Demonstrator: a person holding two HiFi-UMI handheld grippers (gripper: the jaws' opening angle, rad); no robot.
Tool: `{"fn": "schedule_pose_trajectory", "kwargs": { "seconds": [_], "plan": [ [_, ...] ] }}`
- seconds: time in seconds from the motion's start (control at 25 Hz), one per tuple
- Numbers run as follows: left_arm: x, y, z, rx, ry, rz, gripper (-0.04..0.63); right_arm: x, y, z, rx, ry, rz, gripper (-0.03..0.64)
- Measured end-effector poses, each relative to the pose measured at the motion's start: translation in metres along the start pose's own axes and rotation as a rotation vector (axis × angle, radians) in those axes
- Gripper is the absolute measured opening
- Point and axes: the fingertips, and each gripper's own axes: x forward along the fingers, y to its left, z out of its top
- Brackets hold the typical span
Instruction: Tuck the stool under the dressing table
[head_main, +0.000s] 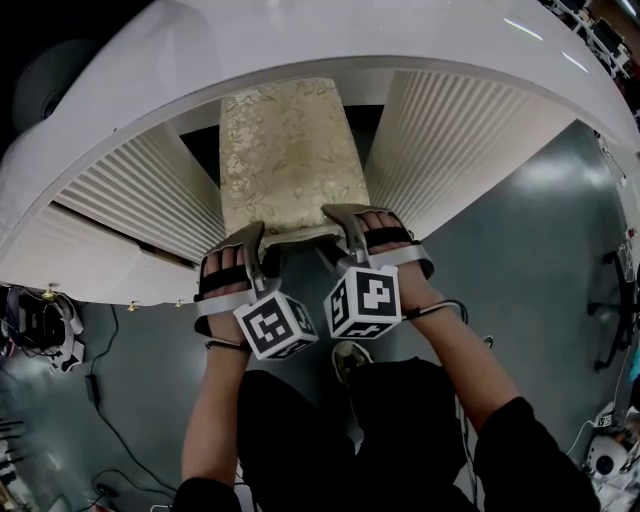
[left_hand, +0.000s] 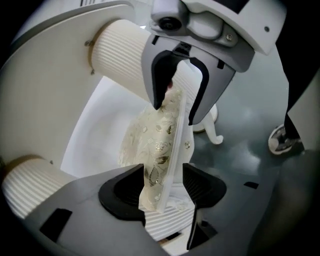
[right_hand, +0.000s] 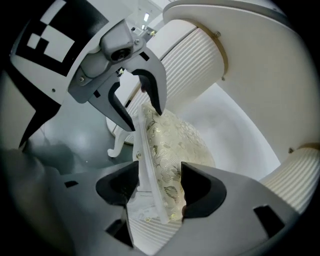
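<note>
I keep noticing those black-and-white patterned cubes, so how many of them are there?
2: one cube on the left gripper, another on the right gripper. None appears hidden.

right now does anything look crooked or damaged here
Nothing stands out. The stool sits roughly straight in the gap under the dressing table, and the left gripper and right gripper clamp its near edge.

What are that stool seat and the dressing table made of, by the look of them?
The stool seat: probably padded cream fabric, a brocade with shiny gold leaf patterns. The dressing table: possibly lacquered wood or board; its glossy white top reflects lights, its sides are matte and ribbed.
</note>
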Motion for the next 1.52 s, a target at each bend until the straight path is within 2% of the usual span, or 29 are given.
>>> {"fn": "schedule_pose_trajectory", "kwargs": {
  "seconds": [0.12,0.24,0.28,0.36,0.4,0.48,0.68,0.76,0.92,1.12,1.28,1.52],
  "plan": [
    [-0.019,-0.005,0.004,-0.193,-0.064,-0.080,0.241,-0.015,0.003,0.006,0.132,-0.052,0.035,0.258],
    [-0.034,-0.004,0.018,-0.389,-0.166,-0.129,0.225,-0.030,0.001,0.015,0.261,-0.121,0.056,0.248],
    [-0.038,-0.002,0.023,-0.460,-0.205,-0.133,0.197,-0.035,-0.002,0.019,0.314,-0.152,0.057,0.202],
    [-0.046,0.004,0.030,-0.608,-0.277,-0.130,0.132,-0.044,-0.009,0.026,0.447,-0.221,0.068,0.047],
    [-0.049,0.008,0.032,-0.673,-0.306,-0.120,0.089,-0.047,-0.013,0.029,0.516,-0.253,0.079,0.034],
    [-0.053,0.014,0.034,-0.762,-0.348,-0.099,0.006,-0.053,-0.020,0.032,0.634,-0.303,0.093,0.014],
    [-0.059,0.017,0.048,-0.937,-0.435,-0.135,0.005,-0.063,-0.029,0.036,0.868,-0.387,0.163,0.006],
    [-0.059,0.021,0.050,-0.975,-0.440,-0.118,0.005,-0.062,-0.030,0.037,0.903,-0.393,0.177,0.006],
    [-0.058,0.028,0.052,-0.985,-0.423,-0.078,0.005,-0.061,-0.035,0.040,0.844,-0.383,0.112,0.005],
    [-0.056,0.039,0.050,-1.019,-0.371,-0.057,0.003,-0.060,-0.046,0.046,0.854,-0.372,0.074,0.005],
    [-0.063,0.044,0.050,-1.123,-0.318,-0.111,0.004,-0.074,-0.055,0.052,0.940,-0.349,0.100,0.005],
    [-0.121,0.061,0.050,-1.237,-0.244,-0.130,0.003,-0.126,-0.064,0.062,1.020,-0.291,0.140,0.005]
  ]
}}
